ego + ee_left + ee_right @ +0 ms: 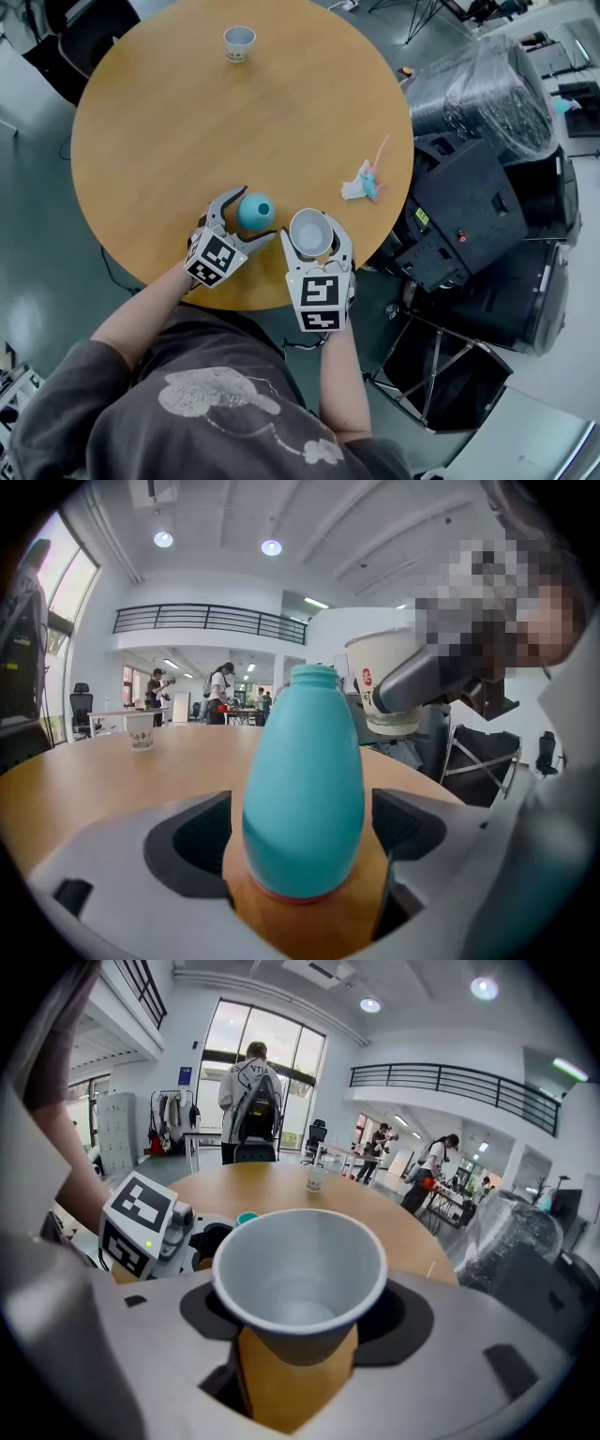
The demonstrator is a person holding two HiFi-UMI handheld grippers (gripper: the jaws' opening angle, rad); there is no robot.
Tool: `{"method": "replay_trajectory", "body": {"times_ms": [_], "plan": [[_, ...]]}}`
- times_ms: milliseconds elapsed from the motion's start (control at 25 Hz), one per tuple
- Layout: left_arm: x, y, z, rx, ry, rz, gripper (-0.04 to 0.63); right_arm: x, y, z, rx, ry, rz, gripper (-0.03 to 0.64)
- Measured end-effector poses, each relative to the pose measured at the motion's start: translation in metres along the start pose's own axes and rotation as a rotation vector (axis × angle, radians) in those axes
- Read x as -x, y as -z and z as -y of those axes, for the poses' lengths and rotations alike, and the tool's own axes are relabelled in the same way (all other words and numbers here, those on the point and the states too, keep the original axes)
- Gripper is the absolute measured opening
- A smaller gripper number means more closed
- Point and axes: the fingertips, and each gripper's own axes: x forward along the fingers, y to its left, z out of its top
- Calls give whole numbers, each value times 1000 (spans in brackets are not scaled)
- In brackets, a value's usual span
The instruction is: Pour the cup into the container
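Note:
A teal bottle-shaped container (255,210) stands upright on the round wooden table (187,122) near its front edge. My left gripper (251,217) is open with its jaws on either side of the container (302,789); a thin gap shows beside each pad. Just to its right, my right gripper (314,246) is shut on a white paper cup (300,1274). It holds the cup (310,232) upright, with the mouth facing up. The cup's inside looks white, and I cannot make out any contents.
A second paper cup (239,42) stands at the table's far side. A crumpled pink, blue and white scrap (365,181) lies near the right edge. Black equipment (469,216) and a plastic-wrapped bulk (478,89) crowd the floor to the right.

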Motion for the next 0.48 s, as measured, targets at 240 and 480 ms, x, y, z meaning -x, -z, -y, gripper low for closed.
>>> {"method": "replay_trajectory", "body": {"times_ms": [240, 480], "plan": [[23, -3, 3, 56, -44, 10, 479, 12, 8, -3, -28, 7, 22, 288], [68, -19, 2, 68, -154, 76, 477, 32, 8, -5, -86, 12, 95, 288]]}}
